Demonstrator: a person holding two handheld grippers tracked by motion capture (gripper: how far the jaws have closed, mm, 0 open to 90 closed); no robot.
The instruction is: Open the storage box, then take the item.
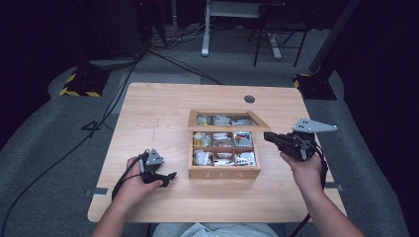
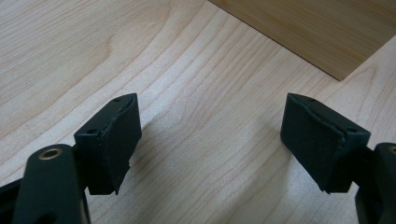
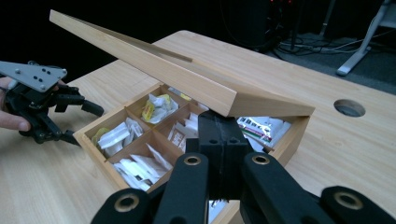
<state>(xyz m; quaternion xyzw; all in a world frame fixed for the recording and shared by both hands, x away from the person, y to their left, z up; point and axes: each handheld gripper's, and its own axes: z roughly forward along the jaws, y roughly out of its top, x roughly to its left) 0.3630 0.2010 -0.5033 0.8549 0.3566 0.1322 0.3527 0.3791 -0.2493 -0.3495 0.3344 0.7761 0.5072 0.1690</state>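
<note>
A wooden tea box [image 1: 225,172] stands mid-table, its compartments holding several tea bags [image 1: 223,149]. Its windowed lid [image 1: 228,128] is tilted partly up on the back hinge. My right gripper [image 1: 267,137] is shut, and its tips sit under the lid's right front corner. In the right gripper view the closed jaws [image 3: 223,127] touch the underside of the raised lid [image 3: 154,65], above the tea bags [image 3: 159,107]. My left gripper [image 1: 169,179] rests open on the table left of the box, with bare wood between its fingers [image 2: 112,144]; a box corner [image 2: 303,28] lies ahead.
A round cable hole [image 1: 249,98] is in the table's far side behind the box. Cables trail from both grippers off the near edge. Yellow-and-black stand bases [image 1: 79,86] and a desk leg [image 1: 205,29] stand on the floor beyond the table.
</note>
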